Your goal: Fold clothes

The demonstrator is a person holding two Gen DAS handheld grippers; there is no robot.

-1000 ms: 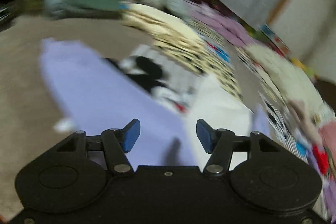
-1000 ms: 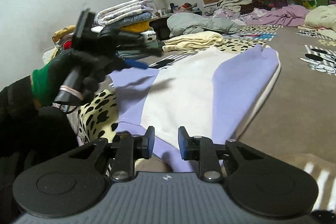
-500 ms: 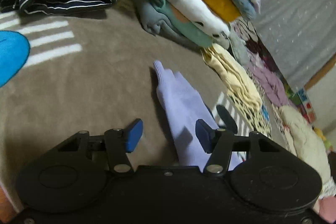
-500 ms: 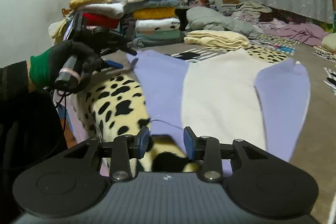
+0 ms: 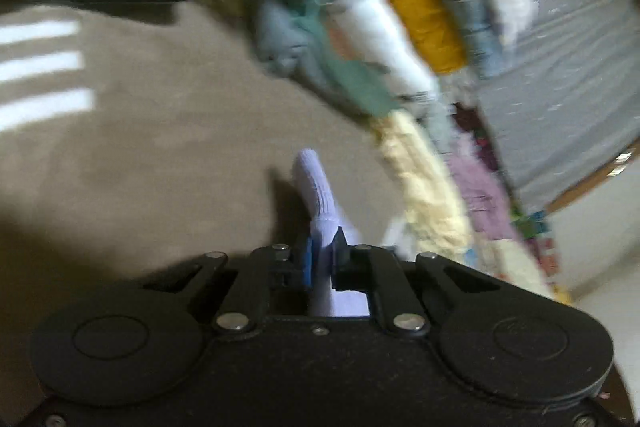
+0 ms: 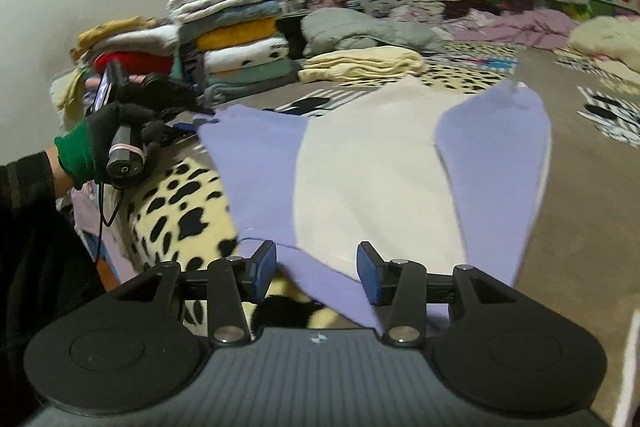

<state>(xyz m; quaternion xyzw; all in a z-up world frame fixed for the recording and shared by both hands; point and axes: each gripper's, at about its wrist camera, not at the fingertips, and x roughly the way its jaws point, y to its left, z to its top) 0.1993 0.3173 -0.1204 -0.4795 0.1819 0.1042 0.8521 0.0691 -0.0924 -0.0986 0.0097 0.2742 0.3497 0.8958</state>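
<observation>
The left gripper (image 5: 323, 259) pinched the lilac sleeve cuff (image 5: 318, 195) of the sweatshirt (image 6: 360, 163); the right gripper (image 6: 316, 273) stood wide over its hem.

The left tongs (image 5: 322, 261) have a matte black body with two round caps, silver pivot screws on black linkage arms, and blue pads on the fingertips (image 5: 307, 263). The right tongs (image 6: 316, 273) are alike but carry a grey ribbed plate with a small white mark, and blue pads too. In the right wrist view the left hand (image 6: 106, 131) wears a black glove with a green cuff over bare wrist skin and a dark, perhaps striped, sleeve; its black handle has a pale band and a thin black cable
</observation>
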